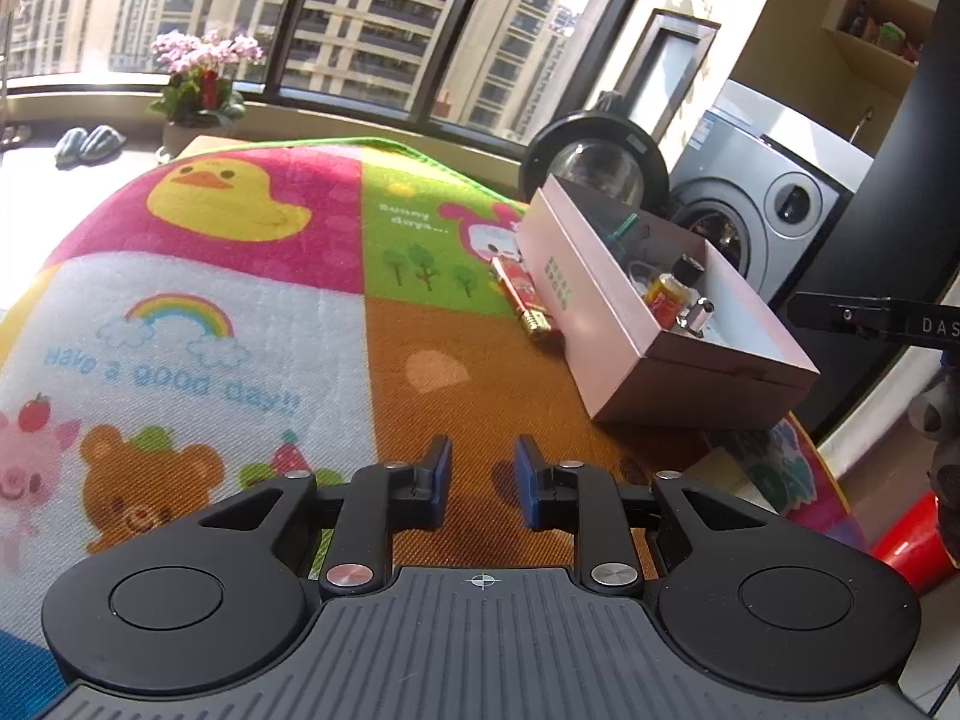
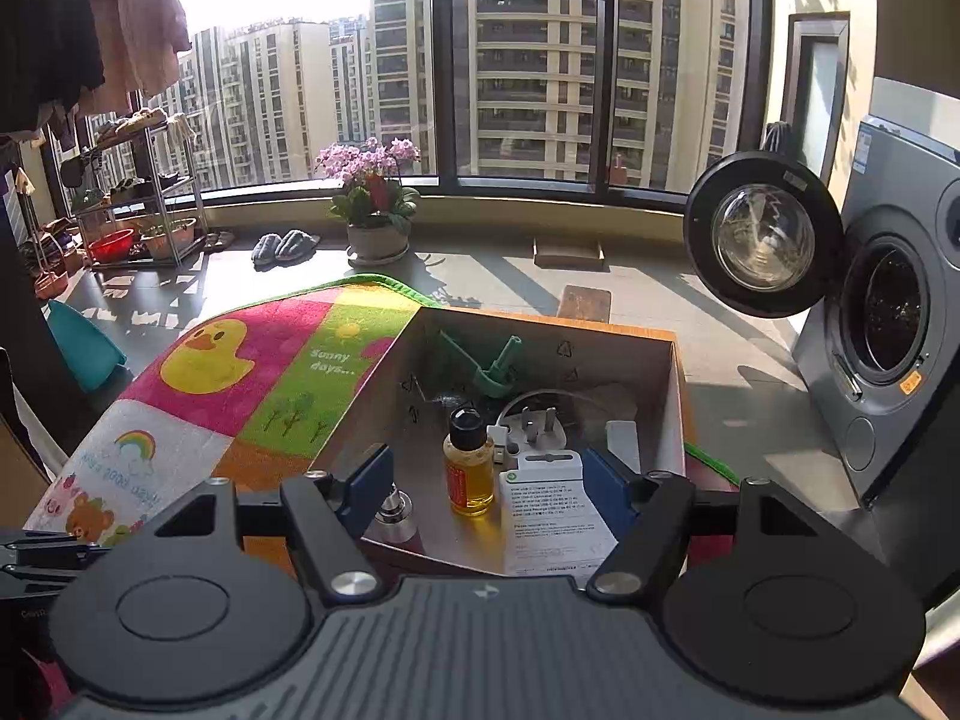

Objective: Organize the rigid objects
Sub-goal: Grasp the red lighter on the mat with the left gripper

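One lighter (image 1: 521, 294) is being left beside the box (image 1: 708, 360) (nearly full); both grippers, left (image 1: 480, 483) narrow, right (image 2: 489, 483) wide, are being held empty.

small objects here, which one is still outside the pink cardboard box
The red and gold lighter: it lies flat on the cartoon play mat against the pink cardboard box, while the amber bottle and the rest sit inside.
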`<move>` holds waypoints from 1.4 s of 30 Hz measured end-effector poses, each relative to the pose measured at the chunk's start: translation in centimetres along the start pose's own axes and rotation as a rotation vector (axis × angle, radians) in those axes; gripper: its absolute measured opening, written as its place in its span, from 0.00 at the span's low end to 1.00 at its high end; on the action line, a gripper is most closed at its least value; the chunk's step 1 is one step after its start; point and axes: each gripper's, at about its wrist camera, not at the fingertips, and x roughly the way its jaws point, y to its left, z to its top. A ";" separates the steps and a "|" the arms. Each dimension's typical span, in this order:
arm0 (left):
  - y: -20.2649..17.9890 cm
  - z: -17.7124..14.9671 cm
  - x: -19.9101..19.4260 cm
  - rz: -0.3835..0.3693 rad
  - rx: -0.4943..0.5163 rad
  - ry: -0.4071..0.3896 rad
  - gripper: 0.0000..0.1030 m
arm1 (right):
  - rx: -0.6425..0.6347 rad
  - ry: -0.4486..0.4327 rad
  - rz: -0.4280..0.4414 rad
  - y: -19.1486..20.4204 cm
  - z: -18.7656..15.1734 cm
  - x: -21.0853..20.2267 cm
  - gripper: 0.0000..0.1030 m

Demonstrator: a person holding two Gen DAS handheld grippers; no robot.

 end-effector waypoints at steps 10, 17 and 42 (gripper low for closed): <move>-0.9 7.9 9.4 -0.025 -0.027 -0.014 0.24 | -0.050 0.009 0.001 1.8 -11.0 -2.1 0.72; -2.7 12.3 16.4 0.092 0.075 0.027 0.24 | 0.094 0.011 0.046 0.9 -12.6 -0.8 0.72; -2.1 2.8 3.9 0.040 0.206 0.097 0.23 | 0.098 0.028 0.052 0.9 -13.0 0.0 0.76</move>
